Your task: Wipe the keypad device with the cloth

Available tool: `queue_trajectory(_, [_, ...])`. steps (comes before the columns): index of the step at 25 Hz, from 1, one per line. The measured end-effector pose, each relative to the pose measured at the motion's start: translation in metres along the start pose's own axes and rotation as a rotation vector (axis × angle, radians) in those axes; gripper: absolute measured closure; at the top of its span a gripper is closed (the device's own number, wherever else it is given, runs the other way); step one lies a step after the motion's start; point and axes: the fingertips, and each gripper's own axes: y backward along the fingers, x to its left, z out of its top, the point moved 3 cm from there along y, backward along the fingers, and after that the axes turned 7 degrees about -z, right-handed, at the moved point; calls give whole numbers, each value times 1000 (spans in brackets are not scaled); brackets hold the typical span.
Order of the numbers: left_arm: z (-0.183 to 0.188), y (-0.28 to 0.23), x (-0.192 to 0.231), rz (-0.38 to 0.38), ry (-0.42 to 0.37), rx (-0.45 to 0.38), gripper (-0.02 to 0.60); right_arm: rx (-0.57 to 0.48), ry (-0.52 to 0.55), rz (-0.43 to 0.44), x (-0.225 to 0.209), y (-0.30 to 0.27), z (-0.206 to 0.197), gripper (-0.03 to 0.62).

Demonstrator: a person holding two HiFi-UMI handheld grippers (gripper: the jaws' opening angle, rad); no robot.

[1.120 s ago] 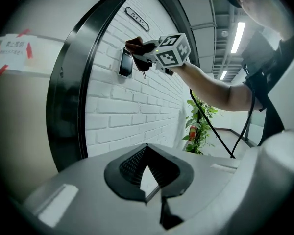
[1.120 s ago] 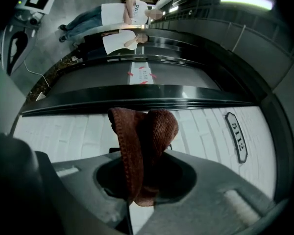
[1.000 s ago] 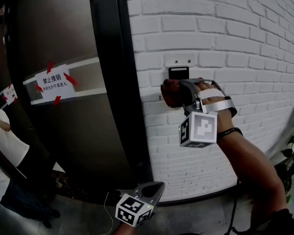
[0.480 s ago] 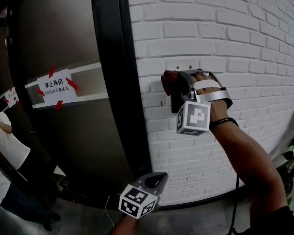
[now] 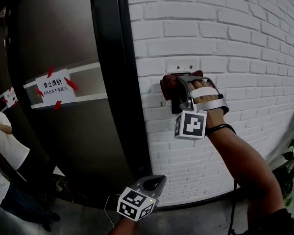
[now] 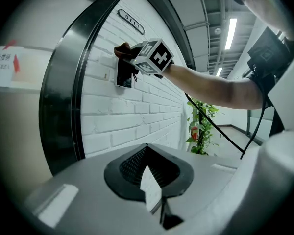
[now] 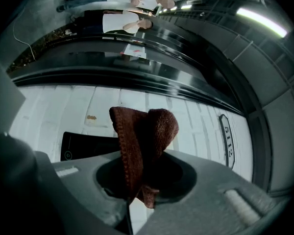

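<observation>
Right gripper (image 5: 172,88): we hold it raised at the white brick wall (image 5: 245,43), fingers clamped on a brown cloth (image 7: 142,146). The cloth lies against the black keypad device (image 7: 83,146) mounted there, beside a dark door (image 5: 63,131).

Left gripper (image 5: 159,181): we hold it low, fingers together, nothing between them.

It looks like an office building corridor. A metal door (image 5: 54,43) with a taped paper notice (image 5: 53,88) stands in a dark frame (image 5: 112,82) beside a white brick wall (image 5: 245,43) carrying a keypad device (image 7: 83,145) and a number plate (image 6: 131,21). Ceiling strip lights (image 6: 230,32) and a potted plant (image 6: 201,126) also show.
</observation>
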Motion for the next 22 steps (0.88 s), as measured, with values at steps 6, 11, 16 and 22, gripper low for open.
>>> queue_trajectory(6, [-1, 0, -2, -4, 4, -2, 566, 9, 6, 8, 9, 4, -1, 540])
queue_trajectory(11, [-6, -2, -8, -17, 7, 8, 565, 8, -4, 30, 15, 9, 1, 540])
queue_trajectory(16, [-7, -3, -15, -25, 11, 11, 566, -1, -12, 52, 25, 18, 3, 540])
queue_trajectory(22, [-7, -5, -22, -39, 0, 15, 565, -12, -15, 76, 40, 26, 3, 540])
